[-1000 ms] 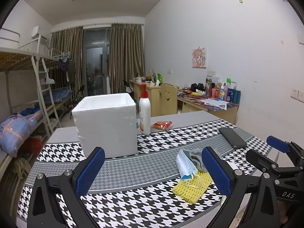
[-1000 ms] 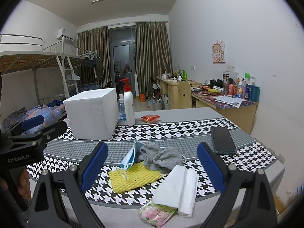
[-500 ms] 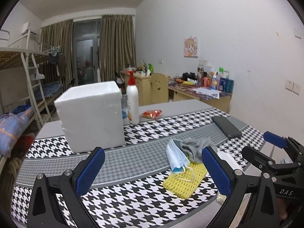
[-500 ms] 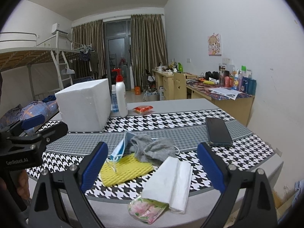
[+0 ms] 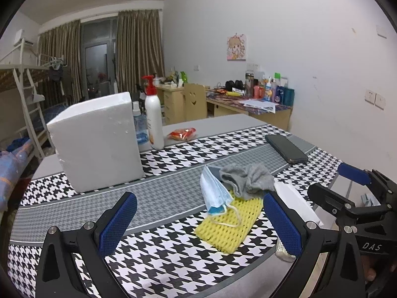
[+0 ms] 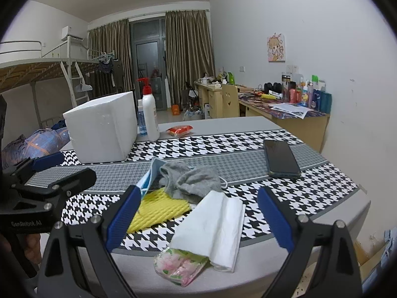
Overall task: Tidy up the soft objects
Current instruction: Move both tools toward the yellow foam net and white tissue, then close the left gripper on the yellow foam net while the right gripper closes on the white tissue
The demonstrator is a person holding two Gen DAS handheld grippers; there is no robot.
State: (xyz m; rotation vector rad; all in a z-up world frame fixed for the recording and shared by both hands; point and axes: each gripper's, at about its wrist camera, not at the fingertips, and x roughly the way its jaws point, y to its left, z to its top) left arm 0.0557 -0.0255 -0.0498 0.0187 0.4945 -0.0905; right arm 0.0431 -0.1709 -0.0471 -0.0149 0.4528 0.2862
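A heap of soft things lies near the table's front edge: a blue face mask (image 5: 215, 191), a crumpled grey sock (image 5: 248, 178), a yellow foam net (image 5: 230, 226), folded white tissues (image 6: 215, 226) and a floral tissue packet (image 6: 178, 265). A white foam box (image 5: 99, 139) stands behind them on the left. My left gripper (image 5: 198, 223) is open, held low in front of the mask and net, touching nothing. My right gripper (image 6: 198, 213) is open too, with the tissues and sock between its fingers but apart from them. Each gripper also shows in the other's view: the right gripper (image 5: 352, 193), the left gripper (image 6: 49, 173).
A dark phone (image 6: 280, 159) lies at the right on the houndstooth cloth (image 5: 173, 260). A pump bottle (image 5: 153, 119), a small blue bottle (image 5: 140, 129) and a red snack packet (image 5: 182, 133) stand behind the box. Desks, bunk beds and a wall lie beyond.
Both grippers have moved closer to the heap of soft things and a little lower. Both stay open. Nothing on the table has shifted.
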